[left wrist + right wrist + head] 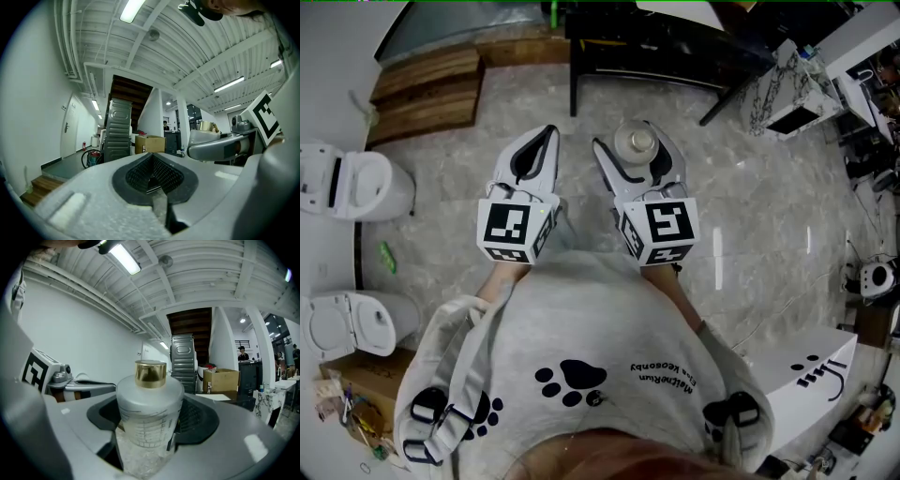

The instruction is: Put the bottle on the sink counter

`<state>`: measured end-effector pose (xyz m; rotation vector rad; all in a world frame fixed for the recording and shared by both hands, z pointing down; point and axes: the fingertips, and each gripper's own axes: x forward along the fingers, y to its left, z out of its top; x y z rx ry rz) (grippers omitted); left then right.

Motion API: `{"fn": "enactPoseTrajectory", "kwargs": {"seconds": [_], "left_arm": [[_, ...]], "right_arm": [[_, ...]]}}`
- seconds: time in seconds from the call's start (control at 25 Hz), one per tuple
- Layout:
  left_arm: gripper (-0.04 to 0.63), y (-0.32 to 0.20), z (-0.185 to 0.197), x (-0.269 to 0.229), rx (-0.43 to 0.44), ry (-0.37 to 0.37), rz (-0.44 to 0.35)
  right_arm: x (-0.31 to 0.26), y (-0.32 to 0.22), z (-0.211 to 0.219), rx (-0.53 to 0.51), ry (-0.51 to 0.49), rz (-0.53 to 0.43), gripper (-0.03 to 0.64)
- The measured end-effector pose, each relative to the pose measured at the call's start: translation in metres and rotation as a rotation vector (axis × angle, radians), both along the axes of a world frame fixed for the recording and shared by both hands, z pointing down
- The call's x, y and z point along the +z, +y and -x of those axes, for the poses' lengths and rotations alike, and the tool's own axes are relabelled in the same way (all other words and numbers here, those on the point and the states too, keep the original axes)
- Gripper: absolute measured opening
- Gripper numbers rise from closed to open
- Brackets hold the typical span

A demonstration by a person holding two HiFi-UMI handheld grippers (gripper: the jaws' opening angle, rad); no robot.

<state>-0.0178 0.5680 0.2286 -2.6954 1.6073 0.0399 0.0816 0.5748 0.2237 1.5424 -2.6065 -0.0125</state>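
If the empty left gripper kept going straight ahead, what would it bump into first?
Probably the cardboard box, which sits dead ahead, just above the shut tips of the left gripper. Nothing nearer shows in that line, though I can't tell how far away the box is.

Bottle (149,413) between right tongs (631,148) — left tongs (542,137) alongside, toilet (352,183) far left

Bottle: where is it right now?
Clamped upright in the right gripper, the bottle sits right of centre in the head view, above the floor, beside the shut left gripper.
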Motion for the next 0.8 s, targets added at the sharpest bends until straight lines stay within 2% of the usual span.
{"fn": "enactPoseTrajectory", "kwargs": {"seconds": [0.48,0.8], "left_arm": [[0.001,-0.129,0.014,-0.006,0.035,-0.014,-0.017],[0.002,-0.206,0.018,0.002,0.074,-0.019,0.001]], "right_arm": [[0.0,-0.133,0.012,0.031,-0.033,0.015,0.336],[0.006,-0.21,0.016,0.062,-0.043,0.03,0.336]]}}
